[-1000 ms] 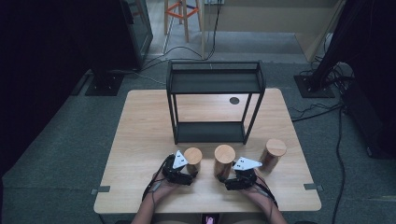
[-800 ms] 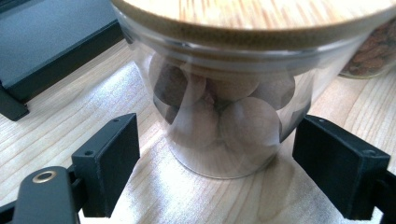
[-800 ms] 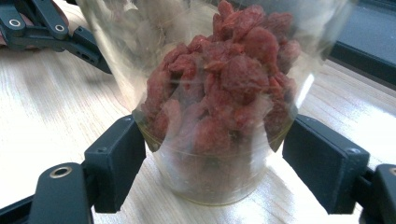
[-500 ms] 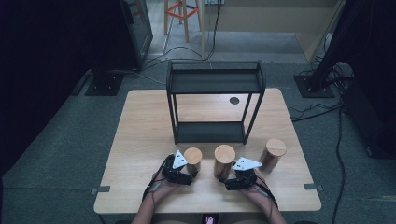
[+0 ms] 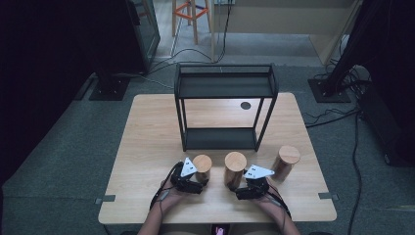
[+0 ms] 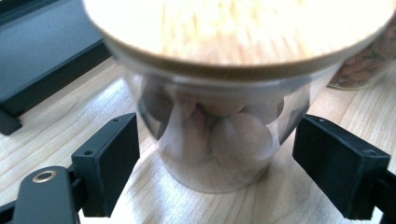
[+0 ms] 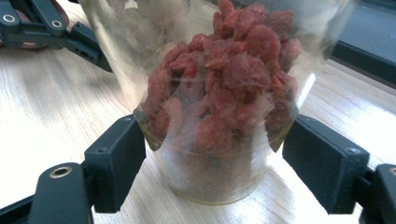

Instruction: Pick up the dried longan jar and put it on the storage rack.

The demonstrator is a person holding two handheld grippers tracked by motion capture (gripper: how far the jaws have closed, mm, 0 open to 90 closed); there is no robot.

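Wooden table carries everything, and the biggest thing on it is the black two-tier metal rack sitting in the middle toward the far edge. Along the near edge, in front of the rack, three glass jars with wooden lids stand in a row.

The left jar is the short one with pale round pieces inside, the middle jar is packed with red dried berries, and the right jar stands a bit apart toward the right edge.

Left gripper sits at the near edge right at the left jar. Its jaws are spread wide, one on each side of the glass, with a gap on both sides, so it isn't gripping. Same deal for the right gripper at the middle jar: jaws wide apart, flanking the jar's base, not squeezing it. Both jars stand upright on the table.
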